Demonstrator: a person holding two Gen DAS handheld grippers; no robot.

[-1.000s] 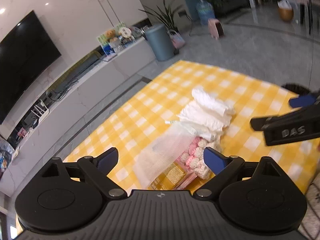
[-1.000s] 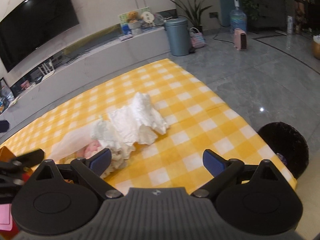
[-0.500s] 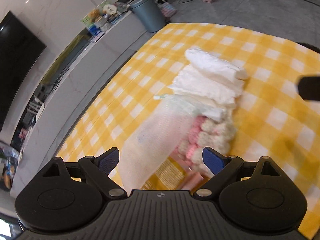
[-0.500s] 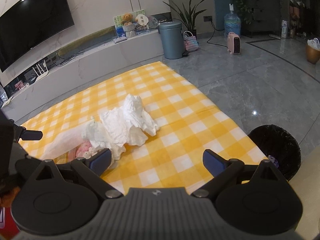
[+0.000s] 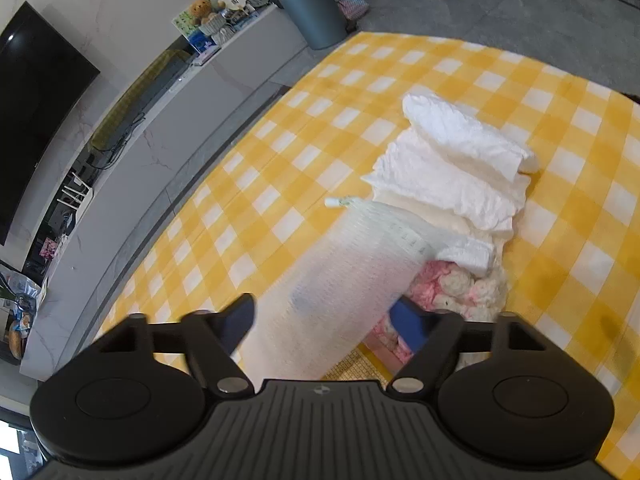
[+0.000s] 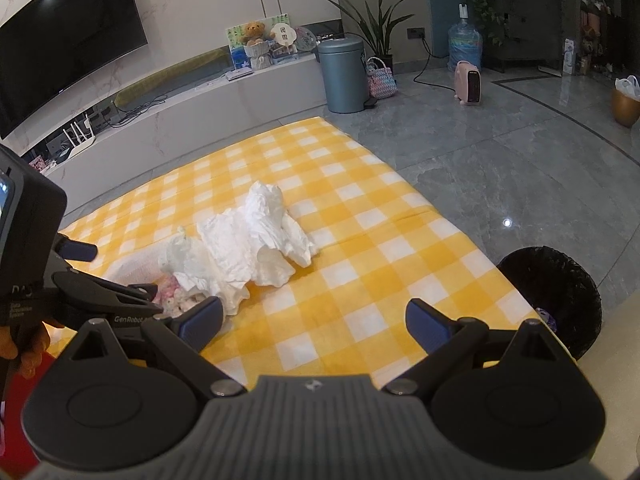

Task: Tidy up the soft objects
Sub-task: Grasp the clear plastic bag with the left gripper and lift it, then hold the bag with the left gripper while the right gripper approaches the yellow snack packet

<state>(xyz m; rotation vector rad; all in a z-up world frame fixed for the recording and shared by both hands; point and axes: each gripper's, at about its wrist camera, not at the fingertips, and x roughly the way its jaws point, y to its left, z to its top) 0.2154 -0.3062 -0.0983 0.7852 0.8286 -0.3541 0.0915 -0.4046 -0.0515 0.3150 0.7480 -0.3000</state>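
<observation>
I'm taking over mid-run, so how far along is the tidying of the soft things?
Nothing looks sorted yet: the white cloths, mesh bag and pink fluffy item lie heaped on the checked cloth. In hand: the left gripper has just been closing around the mesh bag, not yet gripping. The right gripper is open, empty. All sorting remains.

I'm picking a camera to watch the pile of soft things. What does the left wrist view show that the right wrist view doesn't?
Only the left wrist view: the left gripper with its jaws, which have just been closing, either side of the white mesh bag.

Only the right wrist view: the black bin, the water bottle, and the right gripper open over bare cloth.

Both: the yellow checked cloth, the white crumpled cloths and the television.
</observation>
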